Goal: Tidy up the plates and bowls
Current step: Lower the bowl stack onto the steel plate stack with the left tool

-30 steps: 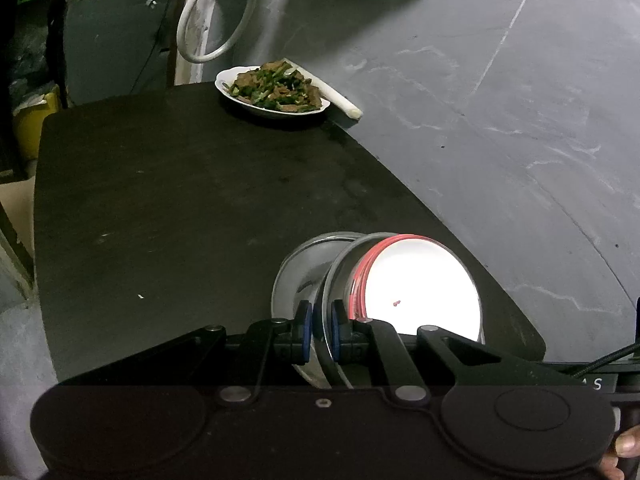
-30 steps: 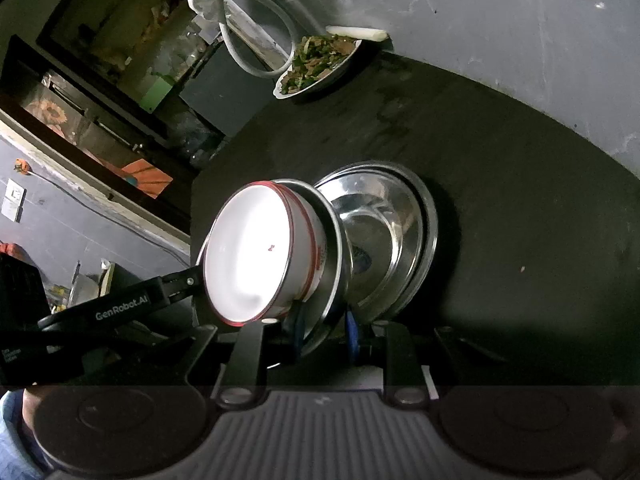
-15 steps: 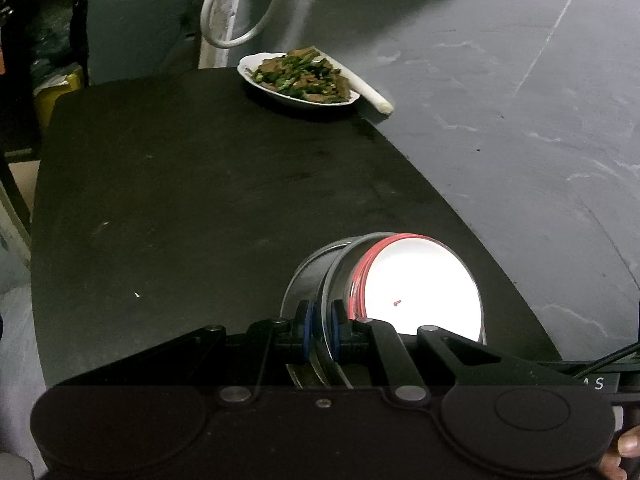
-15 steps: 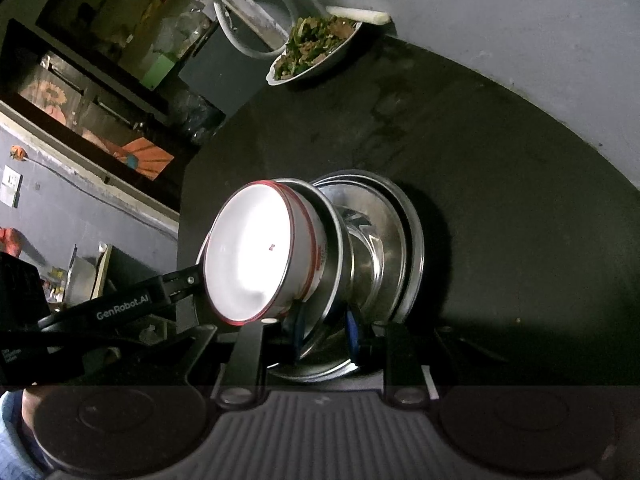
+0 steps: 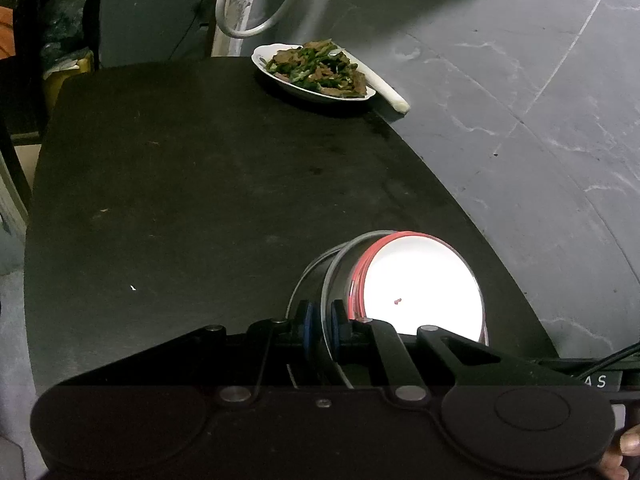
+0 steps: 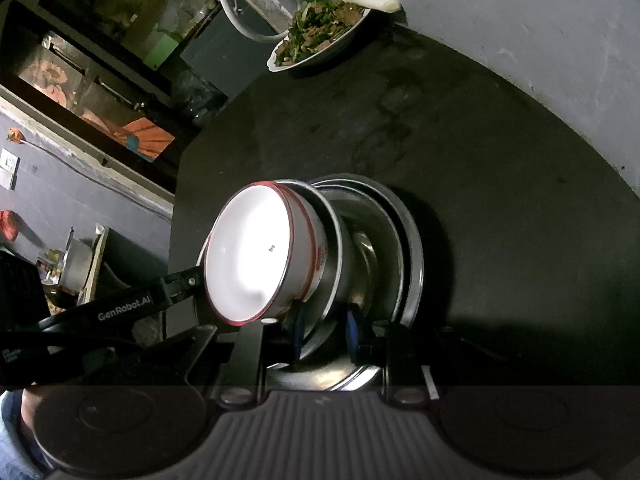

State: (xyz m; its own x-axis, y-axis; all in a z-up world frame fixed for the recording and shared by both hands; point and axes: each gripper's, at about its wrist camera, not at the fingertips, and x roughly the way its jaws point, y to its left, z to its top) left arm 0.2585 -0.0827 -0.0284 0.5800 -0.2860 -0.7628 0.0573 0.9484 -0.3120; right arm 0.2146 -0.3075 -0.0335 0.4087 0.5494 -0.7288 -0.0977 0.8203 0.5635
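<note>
Dim room, grey concrete floor, dark rounded tabletop (image 5: 200, 200). White oval dish of green-and-brown stir-fry (image 5: 316, 72) far off at 12 o'clock, well apart. Left gripper (image 5: 320, 326) pinched tight on rim of steel bowl (image 5: 340, 280) with red-rimmed white enamel bowl (image 6: 252, 256) nested inside. Right gripper (image 6: 324, 328) clamped narrow on same steel rim, stacked steel plates (image 6: 404, 248) beneath at 3 o'clock. Likely step: seating bowl pair on plates. Best lowered level, both hands together, released only once seated; tilt risks enamel bowl sliding out.
</note>
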